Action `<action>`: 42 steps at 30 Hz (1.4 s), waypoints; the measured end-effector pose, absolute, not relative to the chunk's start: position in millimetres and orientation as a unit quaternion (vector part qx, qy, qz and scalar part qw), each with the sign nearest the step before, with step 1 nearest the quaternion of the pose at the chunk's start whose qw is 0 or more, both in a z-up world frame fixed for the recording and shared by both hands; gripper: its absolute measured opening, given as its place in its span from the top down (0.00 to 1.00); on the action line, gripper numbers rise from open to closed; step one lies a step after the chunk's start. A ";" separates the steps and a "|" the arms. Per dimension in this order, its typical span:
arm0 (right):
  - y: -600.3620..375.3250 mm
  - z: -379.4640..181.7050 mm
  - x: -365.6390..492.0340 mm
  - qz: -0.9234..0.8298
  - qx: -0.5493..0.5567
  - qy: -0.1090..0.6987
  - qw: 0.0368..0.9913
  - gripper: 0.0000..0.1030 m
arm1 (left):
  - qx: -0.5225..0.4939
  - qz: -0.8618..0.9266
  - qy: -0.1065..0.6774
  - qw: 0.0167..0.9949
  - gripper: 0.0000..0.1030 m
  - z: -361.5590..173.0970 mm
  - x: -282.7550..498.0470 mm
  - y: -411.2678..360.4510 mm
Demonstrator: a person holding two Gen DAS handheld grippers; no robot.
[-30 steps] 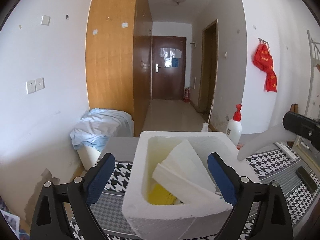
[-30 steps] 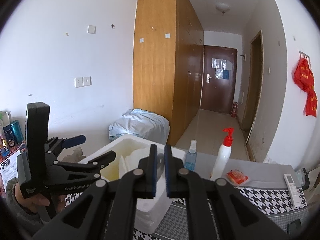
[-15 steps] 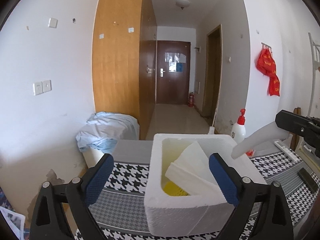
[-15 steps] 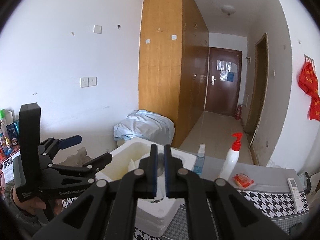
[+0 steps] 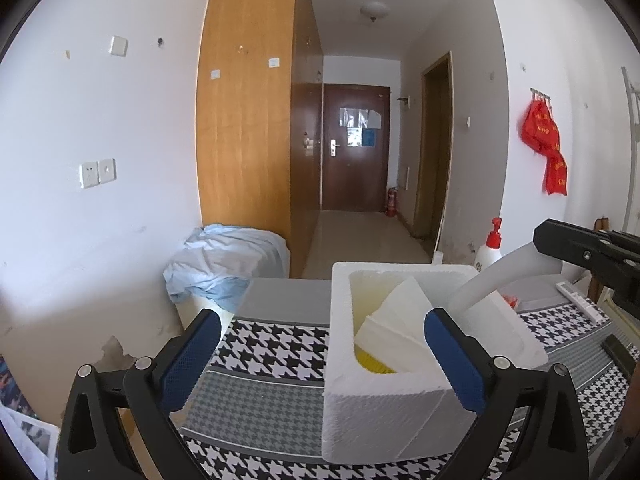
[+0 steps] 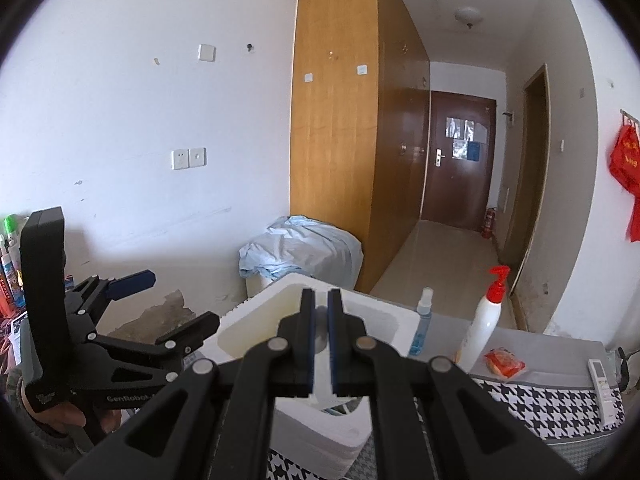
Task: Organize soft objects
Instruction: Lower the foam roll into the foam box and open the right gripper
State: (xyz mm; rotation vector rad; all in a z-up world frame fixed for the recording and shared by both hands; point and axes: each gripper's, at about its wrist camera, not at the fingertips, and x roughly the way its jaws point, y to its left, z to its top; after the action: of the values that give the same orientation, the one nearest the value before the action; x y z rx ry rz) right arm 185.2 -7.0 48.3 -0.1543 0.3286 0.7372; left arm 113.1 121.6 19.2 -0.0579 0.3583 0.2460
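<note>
A: In the left wrist view, what do you see?

B: The left gripper (image 5: 322, 354) has its blue-padded jaws spread wide, holding nothing. Between them stands a white foam box (image 5: 384, 420) on a houndstooth cloth (image 5: 272, 350). Inside it a white foam sheet (image 5: 400, 328) leans tilted over something yellow (image 5: 372, 364).

A: And the other tool?

B: The right gripper (image 5: 538, 250) reaches in from the right edge, pinching a white strip (image 5: 492, 280) whose lower end drops to the box's right rim. Behind that are a white pump bottle (image 5: 490, 250) and a remote (image 5: 580, 300). A crumpled blue cloth (image 5: 224, 264) lies on a bin beyond the table.

A: From the right wrist?

B: The right gripper (image 6: 319, 344) is pressed nearly together on the white strip (image 6: 320, 376), directly over the foam box (image 6: 256, 322), hiding much of its inside. The left gripper (image 6: 168, 304) sits left, spread apart. Right of the box: a blue spray bottle (image 6: 422, 322), the pump bottle (image 6: 486, 320), an orange packet (image 6: 505, 362) and the remote (image 6: 604, 384).
</note>
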 end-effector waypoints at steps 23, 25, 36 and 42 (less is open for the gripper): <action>19.1 32.2 201.0 0.358 -0.092 0.185 0.911 0.87 | -0.045 0.146 0.177 0.972 0.01 12.5 96.8 146.1; 18.5 31.4 203.2 0.356 -0.092 0.189 0.911 0.87 | -0.047 0.146 0.179 0.972 0.01 11.6 97.7 147.0; 4.6 35.1 196.0 0.365 -0.068 0.178 0.911 0.32 | -0.046 0.145 0.177 0.972 0.01 13.9 94.4 143.5; -2.6 35.9 189.1 0.365 -0.067 0.174 0.912 0.20 | -0.040 0.143 0.171 0.974 0.01 18.5 87.9 137.6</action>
State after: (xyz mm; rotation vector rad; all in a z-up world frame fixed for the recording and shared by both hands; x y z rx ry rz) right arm 189.1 -2.6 35.9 -0.1373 0.3577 0.7526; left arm 87.9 137.6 18.5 -0.0815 0.3455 0.2888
